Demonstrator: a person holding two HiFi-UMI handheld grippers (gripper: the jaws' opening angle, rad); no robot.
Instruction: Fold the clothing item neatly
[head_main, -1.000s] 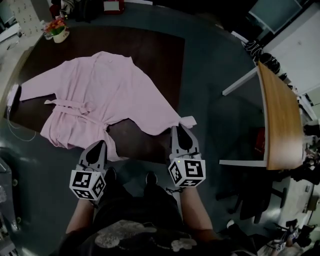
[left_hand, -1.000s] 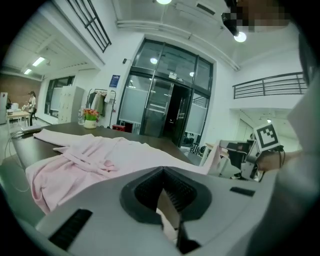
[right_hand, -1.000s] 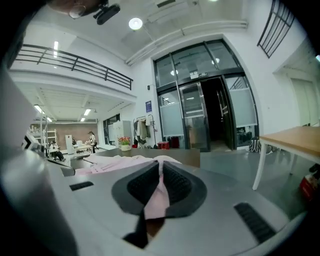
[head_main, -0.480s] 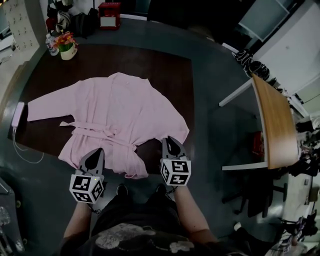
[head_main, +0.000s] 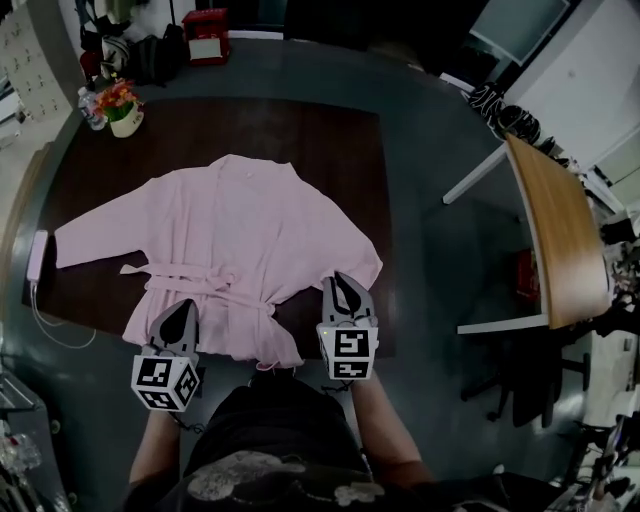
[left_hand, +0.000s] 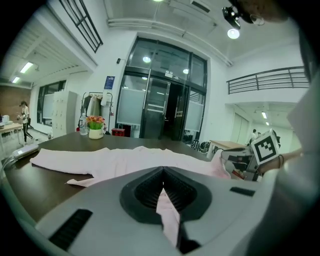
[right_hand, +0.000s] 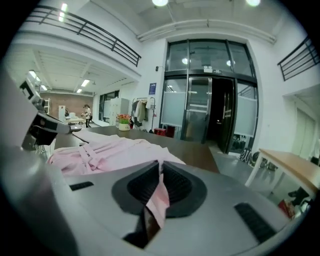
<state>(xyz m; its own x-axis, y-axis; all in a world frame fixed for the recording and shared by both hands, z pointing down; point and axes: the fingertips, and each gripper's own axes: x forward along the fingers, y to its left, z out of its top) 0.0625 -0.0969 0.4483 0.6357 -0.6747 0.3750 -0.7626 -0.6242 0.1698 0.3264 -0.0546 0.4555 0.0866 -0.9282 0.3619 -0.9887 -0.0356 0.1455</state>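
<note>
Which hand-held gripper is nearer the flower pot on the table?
Left. The left hand-held gripper grips the pink robe at its hem, on the side of the flower pot; the right hand-held gripper grips it farther right.

A dark brown table (head_main: 340, 130) is standing on a grey floor (head_main: 440, 230), with a wood-topped table (head_main: 560, 240) sitting off to its right. A flower pot (head_main: 122, 112) is resting on the dark table's far left corner — a red box (head_main: 208, 35) is sitting beyond it. Tall glass doors (right_hand: 207, 107) are filling the white far wall, and ceiling lights (right_hand: 161, 2) are shining above a railed balcony (left_hand: 270, 80).
</note>
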